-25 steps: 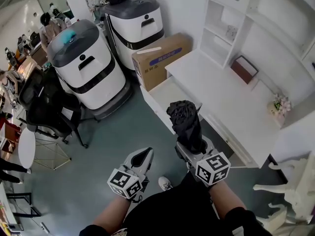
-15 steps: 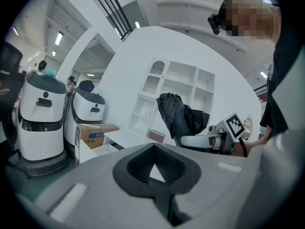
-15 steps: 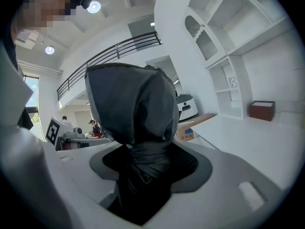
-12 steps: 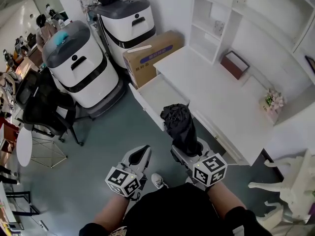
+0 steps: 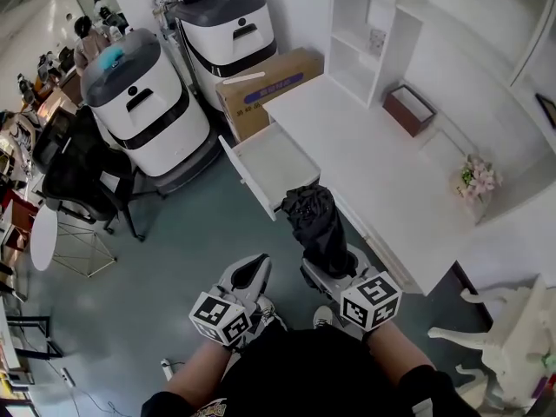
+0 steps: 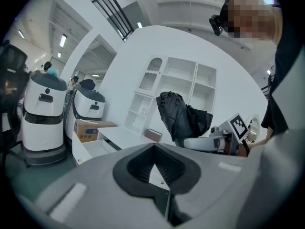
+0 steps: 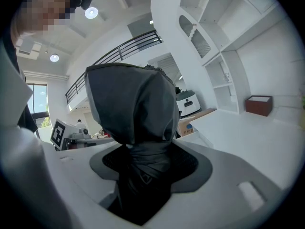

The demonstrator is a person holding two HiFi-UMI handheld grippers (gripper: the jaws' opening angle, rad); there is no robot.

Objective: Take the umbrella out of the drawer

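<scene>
The right gripper point(image 5: 328, 263) had its jaws clamped on the lower part of a black folded fabric umbrella point(image 5: 317, 222), which stood nearly upright from the grip, its crumpled top leaning slightly away from the person. In the right gripper view the same umbrella point(image 7: 131, 104) filled the gap of that gripper point(image 7: 142, 173), dark cloth pinched between the two pads. The umbrella was out of the white open drawer point(image 5: 276, 159), held above the floor just near of it and beside the near edge of the white desk point(image 5: 373, 159). The drawer stuck out to the left from the desk, and its inside showed bare white. The left gripper point(image 5: 250, 274) hung to the left of the right one, close to the person's body; in the left gripper view its jaws point(image 6: 155, 168) were drawn together with nothing between them, and the umbrella point(image 6: 178, 116) showed beyond on the right. On the far side of the desk lay a small dark red open box point(image 5: 408, 109), and to the right a bunch of pink flowers point(image 5: 473, 179). A brown cardboard box point(image 5: 269, 85) sat on the floor beyond the drawer, next to two white and grey rounded machines point(image 5: 143, 102).
</scene>
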